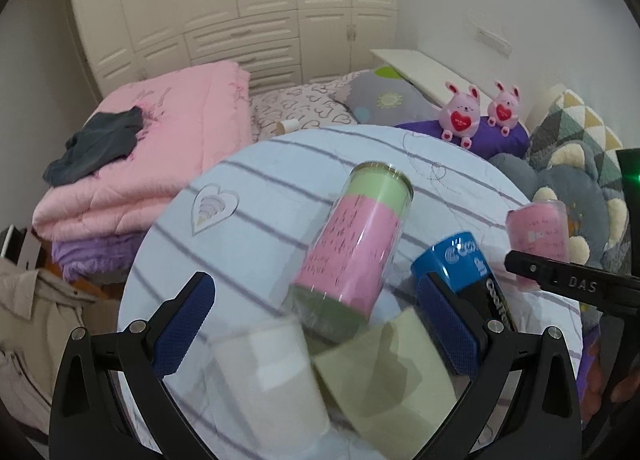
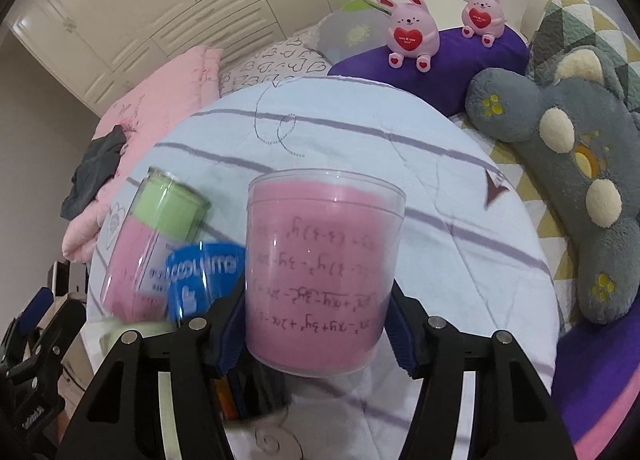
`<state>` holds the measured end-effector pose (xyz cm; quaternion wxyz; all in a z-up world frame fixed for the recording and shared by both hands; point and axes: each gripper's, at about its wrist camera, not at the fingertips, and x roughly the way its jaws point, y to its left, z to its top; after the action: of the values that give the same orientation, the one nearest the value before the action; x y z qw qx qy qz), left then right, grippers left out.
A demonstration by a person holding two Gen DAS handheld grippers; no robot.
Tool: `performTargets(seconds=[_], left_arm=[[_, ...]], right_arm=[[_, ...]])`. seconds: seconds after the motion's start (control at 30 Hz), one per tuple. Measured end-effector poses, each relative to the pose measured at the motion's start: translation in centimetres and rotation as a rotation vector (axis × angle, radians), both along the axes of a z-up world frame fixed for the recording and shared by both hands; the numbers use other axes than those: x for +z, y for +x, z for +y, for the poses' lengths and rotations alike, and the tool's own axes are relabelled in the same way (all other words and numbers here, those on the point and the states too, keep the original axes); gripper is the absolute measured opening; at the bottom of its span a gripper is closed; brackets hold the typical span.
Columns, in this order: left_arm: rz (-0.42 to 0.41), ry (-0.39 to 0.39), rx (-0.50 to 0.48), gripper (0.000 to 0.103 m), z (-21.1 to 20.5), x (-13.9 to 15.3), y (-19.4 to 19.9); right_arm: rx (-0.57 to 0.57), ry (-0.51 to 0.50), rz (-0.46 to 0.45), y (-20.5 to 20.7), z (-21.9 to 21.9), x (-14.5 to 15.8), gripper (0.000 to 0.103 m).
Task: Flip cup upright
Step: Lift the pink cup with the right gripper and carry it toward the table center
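My right gripper (image 2: 316,320) is shut on a clear plastic cup lined with pink paper (image 2: 320,276); its handwriting reads upside down. The same cup shows in the left wrist view (image 1: 538,236), held by a right gripper finger (image 1: 568,284). My left gripper (image 1: 316,316) is open and empty, its fingers either side of a taller clear cup with green and pink paper (image 1: 356,252), which stands tilted on the round table (image 1: 248,227). That cup also shows in the right wrist view (image 2: 152,244).
A blue and black can (image 1: 468,272) stands between the two cups. A whitish cup (image 1: 272,376) and a green paper piece (image 1: 384,368) lie near the left fingers. A bed with pink quilt (image 1: 152,147), pillows and plush toys (image 2: 560,163) surrounds the table.
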<state>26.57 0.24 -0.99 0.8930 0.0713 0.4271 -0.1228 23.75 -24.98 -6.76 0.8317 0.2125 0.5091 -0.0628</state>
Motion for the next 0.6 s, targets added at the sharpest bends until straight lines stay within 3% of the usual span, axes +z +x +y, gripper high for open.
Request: performTargets(seconds=[0.27, 0.6], left_arm=[[0.023, -0.017, 0.069, 0.103, 2.2, 0.2, -5.2], [0.006, 0.018, 0.134, 0.103, 4.1, -0.5, -12.2]], right_arm=[[0.023, -0.008, -0.012, -3.6, 0.2, 1.0, 0.061], [0.154, -0.032, -0.029, -8.9, 3.1, 1.9, 0.061]])
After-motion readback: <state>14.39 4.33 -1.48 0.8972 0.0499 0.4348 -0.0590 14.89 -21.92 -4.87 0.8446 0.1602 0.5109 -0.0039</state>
